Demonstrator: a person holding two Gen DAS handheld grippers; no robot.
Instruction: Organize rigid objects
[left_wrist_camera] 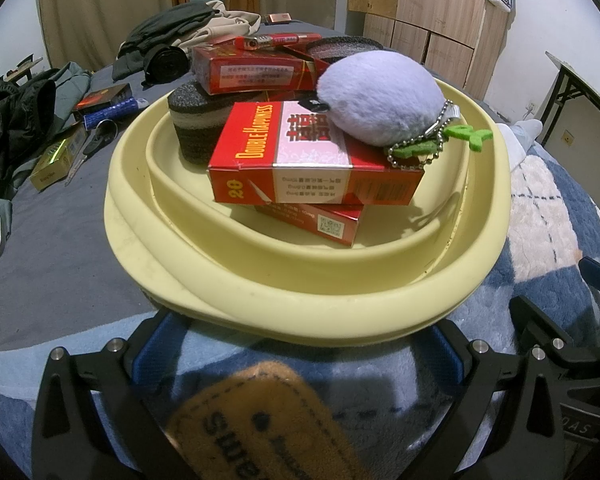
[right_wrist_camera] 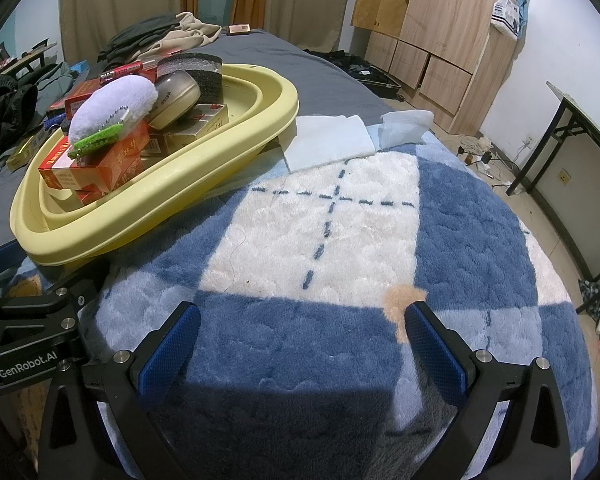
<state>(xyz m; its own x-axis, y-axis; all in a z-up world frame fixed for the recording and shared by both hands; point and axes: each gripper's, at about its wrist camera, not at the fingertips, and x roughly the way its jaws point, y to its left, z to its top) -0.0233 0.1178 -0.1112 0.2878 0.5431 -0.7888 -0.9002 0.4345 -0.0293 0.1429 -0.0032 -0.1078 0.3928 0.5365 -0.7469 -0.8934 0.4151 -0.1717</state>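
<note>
The left gripper (left_wrist_camera: 296, 354) stands spread wide at the near rim of the yellow basin (left_wrist_camera: 284, 300), its fingertips hidden beneath that rim. The basin holds at least three red cigarette packs (left_wrist_camera: 316, 160), two dark sponges (left_wrist_camera: 192, 120) and one plush keychain (left_wrist_camera: 380, 96); lower items are hidden. To the right, the right gripper (right_wrist_camera: 300, 338) gapes empty over the checked blanket (right_wrist_camera: 340, 216), the basin well to its left.

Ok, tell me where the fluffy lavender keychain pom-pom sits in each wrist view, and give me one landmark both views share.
Left wrist: lavender pom-pom sits upper centre-right, resting on the top red Double Happiness box in the yellow basin.
Right wrist: lavender pom-pom sits upper left, on the same pile in the basin.
Shared landmark: the green felt tag on its ball chain.
</note>
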